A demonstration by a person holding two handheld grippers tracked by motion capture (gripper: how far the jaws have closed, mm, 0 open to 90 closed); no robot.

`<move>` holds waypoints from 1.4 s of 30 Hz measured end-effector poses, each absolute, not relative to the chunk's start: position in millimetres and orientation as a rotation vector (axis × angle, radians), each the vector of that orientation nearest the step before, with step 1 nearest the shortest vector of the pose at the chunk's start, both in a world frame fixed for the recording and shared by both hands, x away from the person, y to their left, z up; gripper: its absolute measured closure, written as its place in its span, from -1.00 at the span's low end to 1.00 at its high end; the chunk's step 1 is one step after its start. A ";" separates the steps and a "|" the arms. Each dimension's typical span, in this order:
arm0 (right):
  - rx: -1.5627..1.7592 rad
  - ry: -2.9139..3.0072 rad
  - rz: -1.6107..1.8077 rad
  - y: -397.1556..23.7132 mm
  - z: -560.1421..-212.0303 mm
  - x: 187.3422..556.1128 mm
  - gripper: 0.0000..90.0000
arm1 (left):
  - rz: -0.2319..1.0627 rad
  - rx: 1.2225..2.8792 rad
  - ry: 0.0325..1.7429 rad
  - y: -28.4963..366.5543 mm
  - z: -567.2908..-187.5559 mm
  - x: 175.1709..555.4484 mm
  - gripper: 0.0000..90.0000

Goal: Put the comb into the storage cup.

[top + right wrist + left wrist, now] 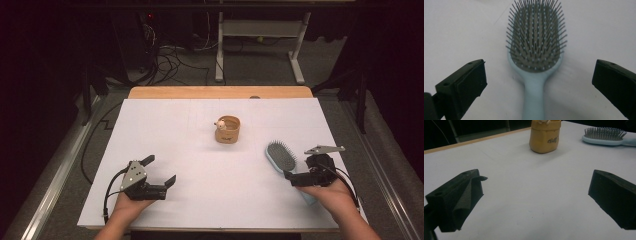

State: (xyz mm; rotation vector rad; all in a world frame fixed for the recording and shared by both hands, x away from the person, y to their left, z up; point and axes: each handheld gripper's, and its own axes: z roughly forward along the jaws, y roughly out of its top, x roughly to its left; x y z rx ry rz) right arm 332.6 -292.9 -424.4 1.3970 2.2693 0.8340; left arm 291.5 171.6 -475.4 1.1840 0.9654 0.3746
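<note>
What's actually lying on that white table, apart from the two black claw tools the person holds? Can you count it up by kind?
Hairbrushes: 1, the light blue hairbrush, bristles up, between the open jaws of the right gripper.
Small pots: 1, the tan pot with a small pale figure at its rim.
Small figures: 1.
Total: 3.

Hairbrush was pale blue with a grey bristle pad. Small pouch was tan with dark lettering. Desk top was white, far edge light wood. Both tongs' jaws were black.
</note>
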 end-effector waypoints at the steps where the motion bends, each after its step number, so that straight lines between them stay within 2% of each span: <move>1: 1.386 2.268 0.831 -290.3 -424.2 336.3 -1.00 | 0.376 1.181 0.964 171.9 -475.0 291.3 -0.99; 24: 1.398 2.334 0.695 -262.7 -440.4 391.5 -1.00 | 0.386 1.155 0.971 175.8 -473.9 293.8 -0.99; 33: 1.447 2.367 0.638 -261.7 -446.5 399.4 -0.99 | 0.388 1.147 0.967 177.1 -473.1 293.8 -0.99; 42: 1.468 2.385 0.628 -259.4 -447.9 399.2 -0.89 | 0.382 1.140 0.970 177.8 -472.6 293.7 -0.99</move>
